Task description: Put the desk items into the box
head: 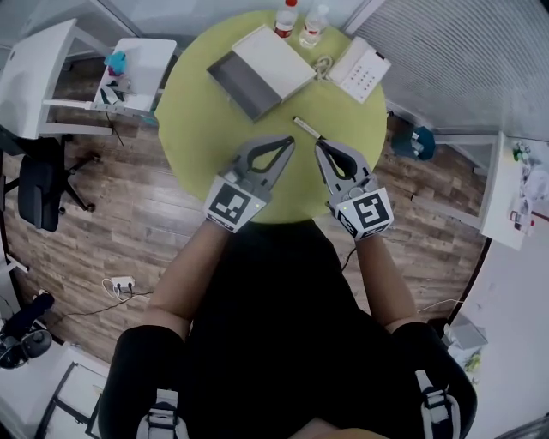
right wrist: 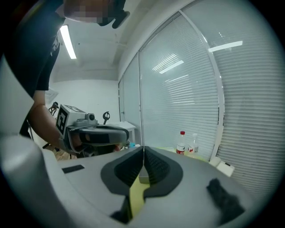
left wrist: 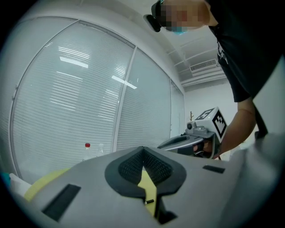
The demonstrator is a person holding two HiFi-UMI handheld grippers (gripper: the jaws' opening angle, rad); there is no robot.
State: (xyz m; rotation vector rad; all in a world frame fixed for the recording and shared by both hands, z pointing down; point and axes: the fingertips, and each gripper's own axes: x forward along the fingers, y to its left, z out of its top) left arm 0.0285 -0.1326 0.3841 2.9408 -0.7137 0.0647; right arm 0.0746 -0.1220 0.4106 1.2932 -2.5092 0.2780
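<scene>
An open box (head: 243, 82) with a grey inside and a white lid (head: 274, 62) lies at the back of the round yellow-green table (head: 193, 120). A small dark-tipped pen (head: 306, 128) lies just beyond both gripper tips and shows through the left jaws' gap as the pen (left wrist: 149, 201). A white keypad device (head: 360, 70) and a small coiled item (head: 323, 65) lie at the back right. My left gripper (head: 289, 141) (left wrist: 142, 149) is shut and empty. My right gripper (head: 318, 146) (right wrist: 143, 149) is shut and empty too, close beside it.
Two bottles (head: 287, 17) (head: 314, 26) stand at the table's far edge, also seen as bottles (right wrist: 181, 142). White side desks (head: 137, 73) (head: 506, 197) flank the table, with an office chair (head: 39, 189) at left. Blinds and glass walls stand behind the table.
</scene>
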